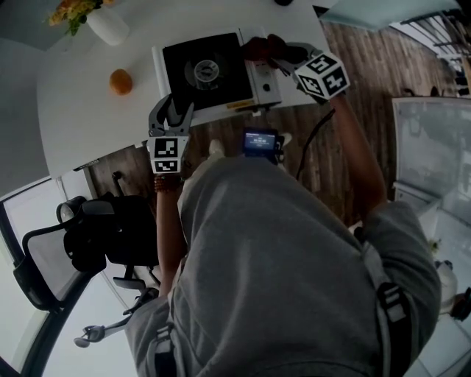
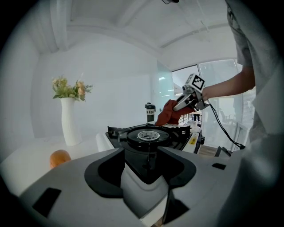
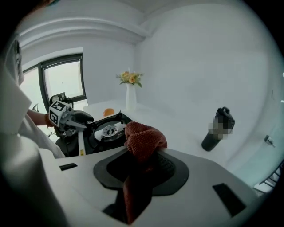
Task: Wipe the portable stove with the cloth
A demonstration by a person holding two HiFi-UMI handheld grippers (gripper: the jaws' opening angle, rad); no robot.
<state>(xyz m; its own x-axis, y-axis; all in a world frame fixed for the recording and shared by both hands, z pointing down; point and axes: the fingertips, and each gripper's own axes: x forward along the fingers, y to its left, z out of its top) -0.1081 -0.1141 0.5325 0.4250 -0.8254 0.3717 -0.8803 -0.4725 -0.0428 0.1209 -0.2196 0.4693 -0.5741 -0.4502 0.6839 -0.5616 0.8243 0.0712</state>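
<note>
The portable stove [image 1: 266, 87], white with a black top and a round burner, stands at the near edge of the white table [image 1: 81, 125]. My left gripper [image 1: 173, 112] straddles the stove's near left corner; in the left gripper view the stove [image 2: 148, 135] fills the gap between its wide jaws [image 2: 146, 173], which close on it. My right gripper [image 1: 278, 51] is at the stove's far right side, shut on a bunched red cloth [image 1: 257, 48]. In the right gripper view the cloth [image 3: 144, 139] hangs from the jaws [image 3: 142, 164], lifted off the stove [image 3: 106, 131].
A white vase with flowers [image 1: 107, 22] and an orange [image 1: 121, 81] stand on the table left of the stove. A dark bottle [image 3: 217, 128] stands farther off on the table. A black office chair [image 1: 81, 235] is at my left, beside the table's edge.
</note>
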